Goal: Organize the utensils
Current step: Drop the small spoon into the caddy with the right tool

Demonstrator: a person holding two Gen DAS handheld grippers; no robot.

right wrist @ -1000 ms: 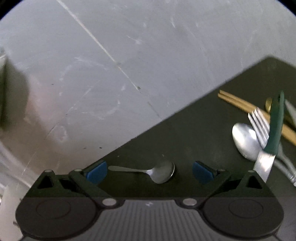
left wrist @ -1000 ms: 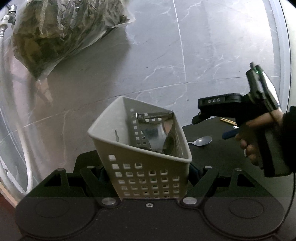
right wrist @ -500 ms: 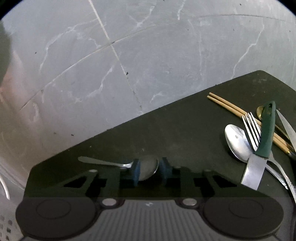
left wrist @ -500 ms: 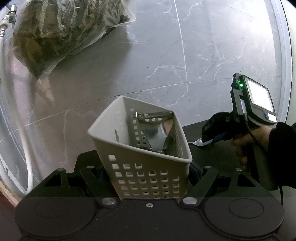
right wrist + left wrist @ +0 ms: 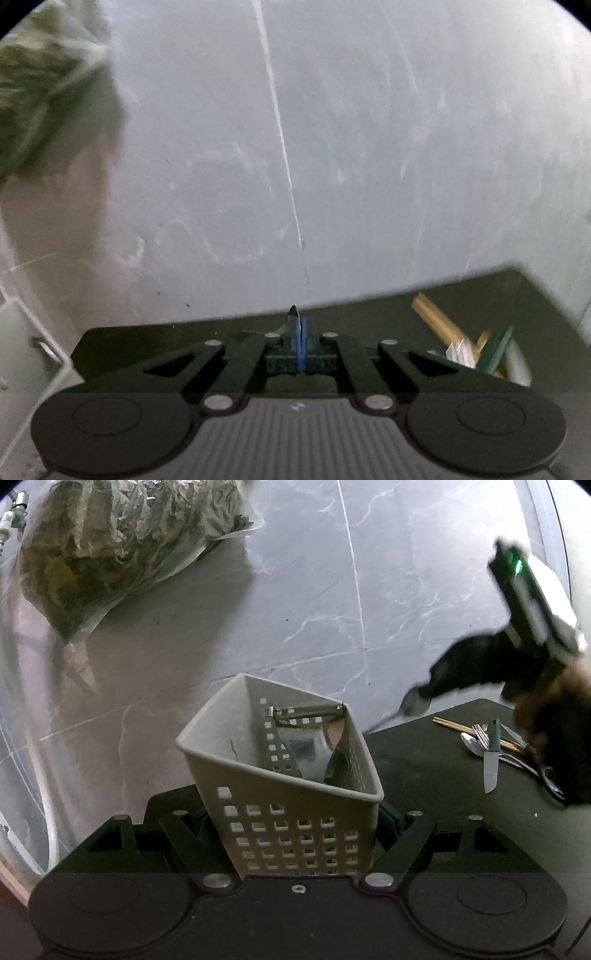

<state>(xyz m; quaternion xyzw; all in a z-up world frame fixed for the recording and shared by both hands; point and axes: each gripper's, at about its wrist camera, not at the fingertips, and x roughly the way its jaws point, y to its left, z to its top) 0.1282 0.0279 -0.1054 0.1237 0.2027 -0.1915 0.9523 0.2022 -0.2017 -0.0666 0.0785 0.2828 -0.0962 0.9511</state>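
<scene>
Right wrist: fingers (image 5: 301, 345) clamped on spoon (image 5: 293, 316), left fingers (image 5: 295, 823) gripping basket (image 5: 295, 812)

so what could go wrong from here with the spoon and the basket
The right gripper pinches the spoon by its thin edge only, so it could pivot or slip out while carried. The white basket, clamped tilted in the left gripper, already holds a metal utensil that might block the spoon's entry.

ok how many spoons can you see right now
2. One spoon is pinched in the right tongs, lifted off the mat. The other spoon lies in the pile on the mat under the fork and knife. The basket or pile may hide more.
</scene>
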